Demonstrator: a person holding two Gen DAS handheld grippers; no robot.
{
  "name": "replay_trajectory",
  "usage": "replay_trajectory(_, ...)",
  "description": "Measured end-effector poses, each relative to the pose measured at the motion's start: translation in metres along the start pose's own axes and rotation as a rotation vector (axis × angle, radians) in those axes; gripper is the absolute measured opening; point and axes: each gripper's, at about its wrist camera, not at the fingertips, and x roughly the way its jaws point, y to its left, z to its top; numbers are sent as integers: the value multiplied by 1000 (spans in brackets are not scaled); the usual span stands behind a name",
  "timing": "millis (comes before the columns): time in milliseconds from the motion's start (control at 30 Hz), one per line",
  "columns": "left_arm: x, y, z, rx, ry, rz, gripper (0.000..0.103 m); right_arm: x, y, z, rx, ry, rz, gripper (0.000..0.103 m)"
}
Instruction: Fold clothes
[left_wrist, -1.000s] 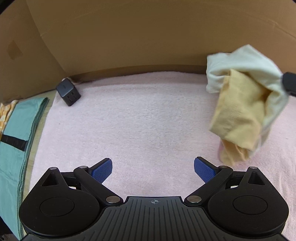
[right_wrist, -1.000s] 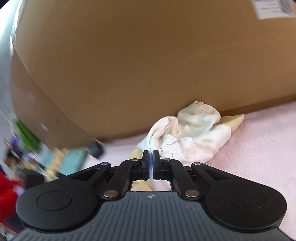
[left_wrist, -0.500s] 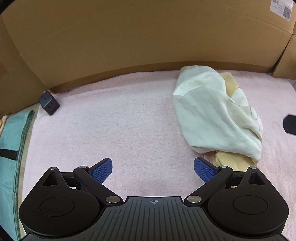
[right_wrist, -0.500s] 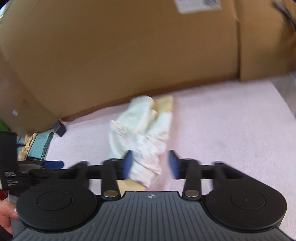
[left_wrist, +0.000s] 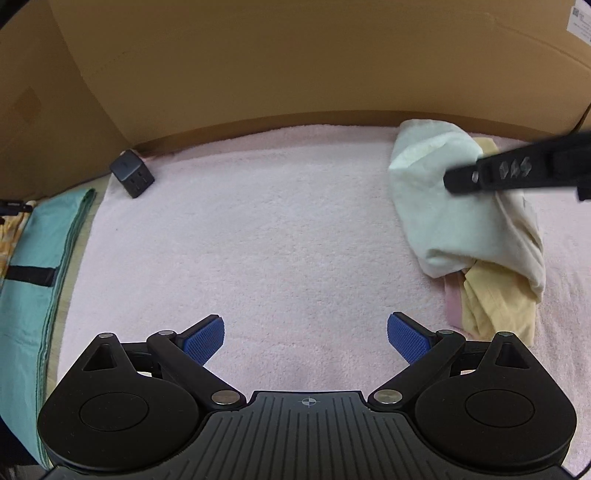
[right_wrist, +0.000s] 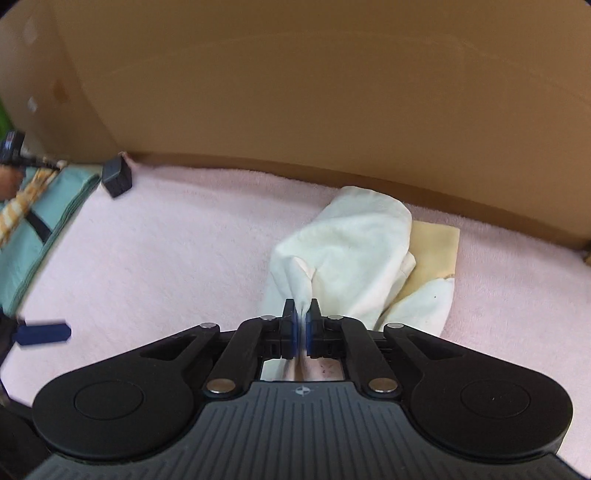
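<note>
A crumpled cream and pale-yellow garment (left_wrist: 458, 221) (right_wrist: 351, 254) lies bunched on the pink towel (left_wrist: 258, 240) at the right, near the cardboard wall. My right gripper (right_wrist: 303, 314) is shut on a pinched fold of the cream cloth at the bundle's near edge; in the left wrist view its black finger (left_wrist: 491, 173) crosses over the garment. My left gripper (left_wrist: 305, 332) is open above the bare towel, left of the garment, with nothing between its blue pads (left_wrist: 205, 334).
A cardboard wall (left_wrist: 295, 74) runs along the back and left. A small black cube charger (left_wrist: 132, 177) sits at the towel's back left corner. Folded teal cloth (left_wrist: 33, 266) with a black band lies along the left edge, with a patterned cloth (right_wrist: 22, 201) beside it.
The right gripper dropped the garment onto the towel, opened, then came back and closed on a fold of it. The left gripper stayed open and shifted slightly.
</note>
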Motion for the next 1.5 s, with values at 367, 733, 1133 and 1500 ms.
replay_trajectory(367, -2, 14, 1, -38, -7, 6, 100, -95, -66, -7, 337, -231, 88, 12)
replay_trajectory(733, 6, -25, 5, 81, -3, -48, 100, -94, -80, -67, 162, -31, -257, 52)
replay_trajectory(1133, 6, -12, 1, 78, 3, -29, 100, -11, -28, -40, -90, 115, -103, 55)
replay_trajectory(1500, 34, -43, -7, 198, -41, -239, 78, -16, -51, -27, 83, 54, -95, 9)
